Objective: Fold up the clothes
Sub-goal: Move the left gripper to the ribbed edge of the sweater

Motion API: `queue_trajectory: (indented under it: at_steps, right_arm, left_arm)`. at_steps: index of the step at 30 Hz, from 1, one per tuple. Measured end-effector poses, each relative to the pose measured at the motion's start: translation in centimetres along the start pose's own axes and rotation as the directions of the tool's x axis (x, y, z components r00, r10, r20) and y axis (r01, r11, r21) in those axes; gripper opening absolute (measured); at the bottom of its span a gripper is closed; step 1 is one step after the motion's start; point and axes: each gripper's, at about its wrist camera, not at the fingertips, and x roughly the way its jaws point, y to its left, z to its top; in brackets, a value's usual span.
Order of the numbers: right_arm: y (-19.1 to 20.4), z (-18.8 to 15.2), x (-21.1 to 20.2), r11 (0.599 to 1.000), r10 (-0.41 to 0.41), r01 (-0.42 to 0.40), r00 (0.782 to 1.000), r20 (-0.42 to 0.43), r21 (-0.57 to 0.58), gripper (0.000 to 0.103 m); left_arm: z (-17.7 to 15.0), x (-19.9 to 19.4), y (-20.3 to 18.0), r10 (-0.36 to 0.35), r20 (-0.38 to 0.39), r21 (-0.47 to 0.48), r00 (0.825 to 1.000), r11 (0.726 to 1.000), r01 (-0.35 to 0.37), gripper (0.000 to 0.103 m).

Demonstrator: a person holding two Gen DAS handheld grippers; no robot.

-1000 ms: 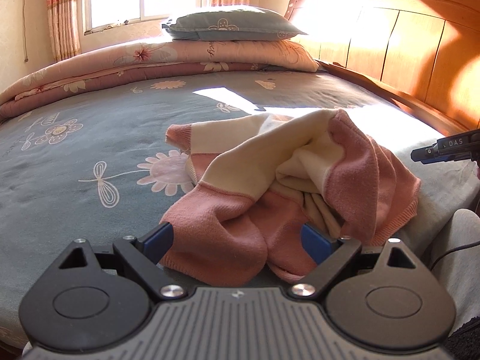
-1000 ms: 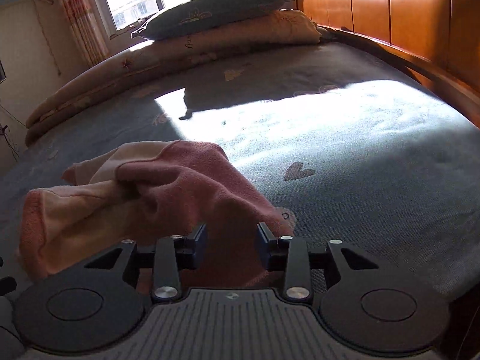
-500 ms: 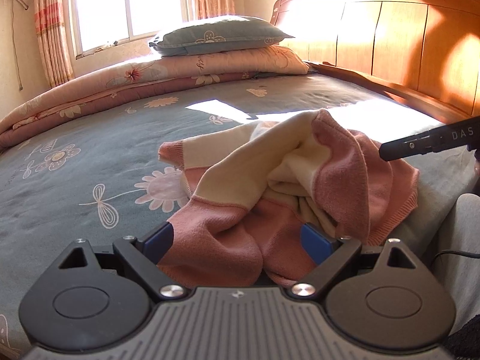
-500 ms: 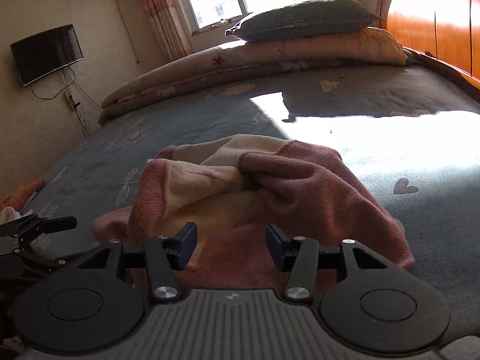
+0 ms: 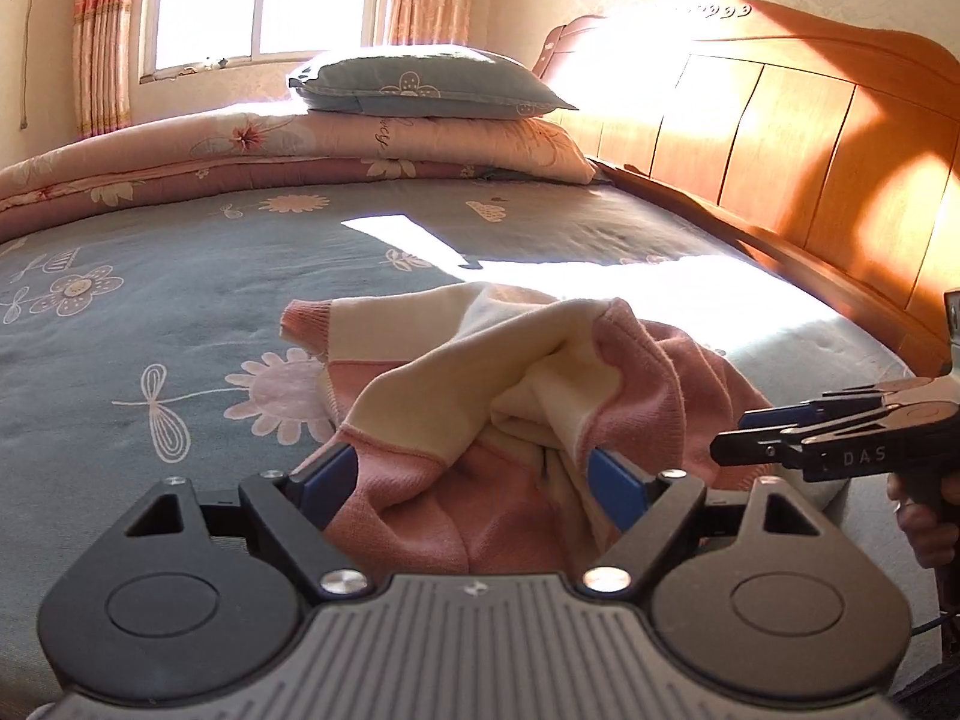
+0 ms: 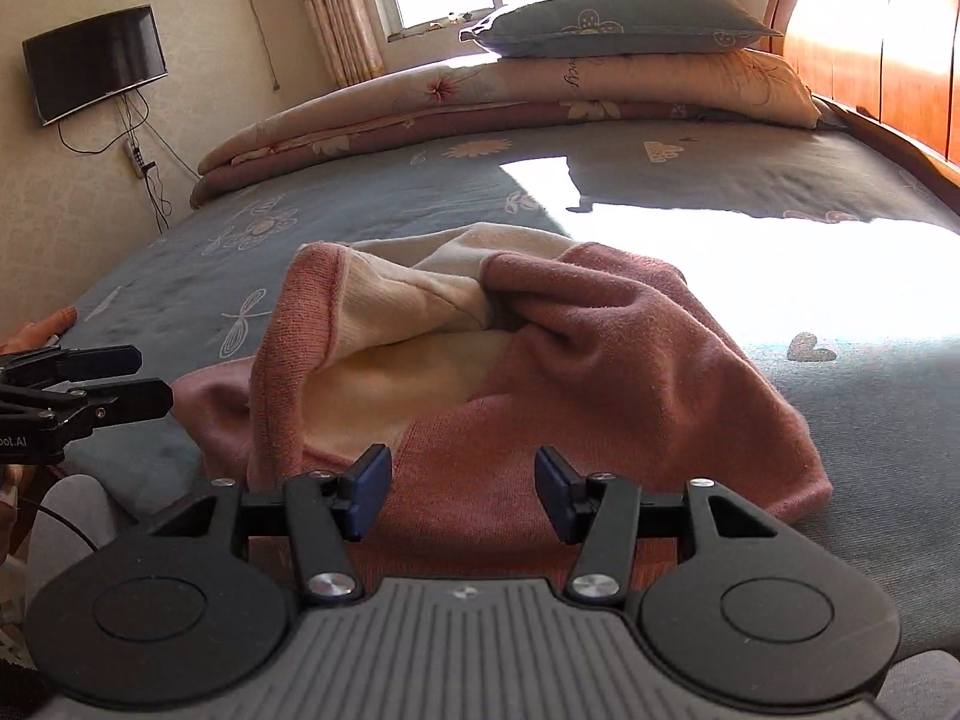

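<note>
Between both grippers' parted jaws lies the crumpled sweater [image 5: 480, 396].

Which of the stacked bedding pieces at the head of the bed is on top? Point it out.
The grey-blue pillow with the white flower print. It lies on the folded pink floral quilt, which runs much farther along the bed beneath it.
</note>
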Motion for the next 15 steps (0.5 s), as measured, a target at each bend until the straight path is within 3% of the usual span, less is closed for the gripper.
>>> queue_trajectory:
  at_steps: [5, 13, 14, 15]
  right_arm:
    - [-0.7, -0.4, -0.2, 1.000, -0.010, 0.010, 1.000, 0.001, 0.022, 0.058]
    - [-2.1, -1.2, -0.5, 0.998, -0.006, 0.006, 1.000, 0.003, 0.059, 0.058]
    - [-2.2, -1.2, -0.6, 0.998, -0.005, 0.005, 1.000, 0.003, 0.061, 0.058]
    - [-2.4, -1.3, -0.6, 0.998, -0.004, 0.003, 1.000, 0.002, 0.062, 0.058]
  left_arm:
    - [1.5, 1.9, -3.6, -0.115, -0.027, 0.056, 0.993, 0.992, 0.116, 0.085]
    - [2.4, 7.5, -7.3, -0.057, -0.090, 0.141, 0.994, 0.988, 0.070, 0.081]
    - [2.5, 7.9, -7.2, -0.047, -0.095, 0.135, 0.994, 0.989, 0.060, 0.062]
    - [2.7, 8.3, -6.9, -0.042, -0.102, 0.122, 0.994, 0.991, 0.054, 0.036]
